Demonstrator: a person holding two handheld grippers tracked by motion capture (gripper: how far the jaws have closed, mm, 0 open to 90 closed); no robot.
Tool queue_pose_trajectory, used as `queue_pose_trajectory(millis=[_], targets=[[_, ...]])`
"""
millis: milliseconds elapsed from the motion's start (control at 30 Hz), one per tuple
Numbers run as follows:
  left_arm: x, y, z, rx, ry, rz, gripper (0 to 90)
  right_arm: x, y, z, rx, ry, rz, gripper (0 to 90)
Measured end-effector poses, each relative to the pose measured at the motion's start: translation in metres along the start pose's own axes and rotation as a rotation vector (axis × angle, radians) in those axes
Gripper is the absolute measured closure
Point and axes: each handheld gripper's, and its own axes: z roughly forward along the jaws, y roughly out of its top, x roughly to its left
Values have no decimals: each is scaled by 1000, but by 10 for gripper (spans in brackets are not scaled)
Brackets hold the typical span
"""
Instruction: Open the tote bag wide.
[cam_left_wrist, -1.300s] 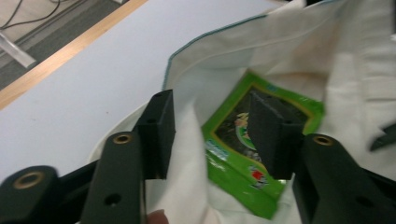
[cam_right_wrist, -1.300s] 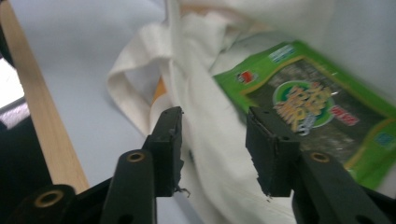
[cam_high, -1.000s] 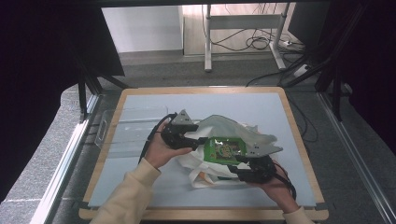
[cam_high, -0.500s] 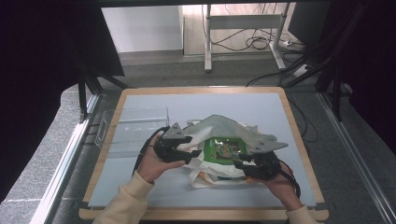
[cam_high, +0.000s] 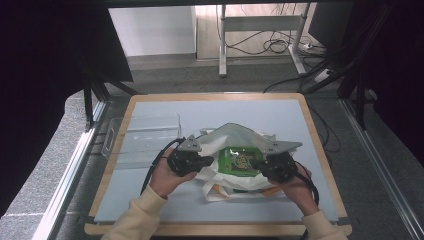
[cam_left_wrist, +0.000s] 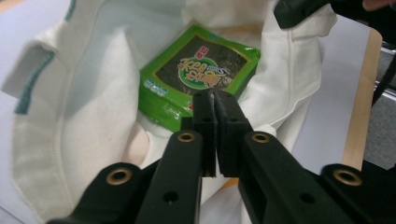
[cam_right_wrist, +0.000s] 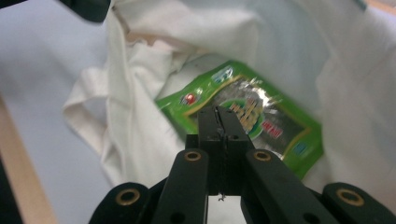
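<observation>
Both grippers' fingers just closing: left gripper and right gripper now pinching shut, nothing visible between.

Green seaweed pack lying in white cloth bag mouth, bench centre, between grippers at 12 o'clock of each.

Judging: 2 rim grasps being attempted; cloth catch unconfirmed.

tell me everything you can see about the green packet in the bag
The green packet is a flat, square pack of glossy film, bright green around a dark middle panel, with a round logo and small printed marks at its corners. It lies slightly tilted inside the open white cloth bag, resting on the fabric, which folds up around its edges. Both tongs, left and right, are shut just over its near edges; whether they touch it is unclear.
</observation>
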Motion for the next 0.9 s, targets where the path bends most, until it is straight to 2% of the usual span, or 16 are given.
queue_pose_trajectory(millis=[133, 200, 233, 300, 367, 400, 500, 667, 800, 900], targets=[[3, -6, 7, 18, 9, -14, 894, -6, 14, 11, 14, -24, 6, 893], [3, -9, 11, 23, 3, -28, 895, -9, 20, 18, 35, -50, 3, 893], [5, -12, 14, 30, 0, -38, 895, -15, 24, 25, 54, -83, 0, 893], [5, -12, 14, 30, -4, -45, 895, -18, 24, 28, 59, -90, 11, 894], [5, -12, 14, 26, -4, -42, 895, -30, 24, 33, 78, -127, 30, 894], [5, -12, 14, 26, -4, -42, 895, -30, 24, 33, 78, -127, 30, 894], [5, -13, 15, 22, -3, -50, 895, -45, 18, 38, 87, -159, 51, 894], [6, -17, 18, 35, -8, -55, 895, -52, 15, 40, 102, -170, 55, 894], [5, -19, 22, 47, -15, -56, 895, -57, 14, 42, 104, -175, 39, 894], [5, -20, 23, 53, -19, -54, 895, -62, 13, 44, 109, -196, 39, 894]])
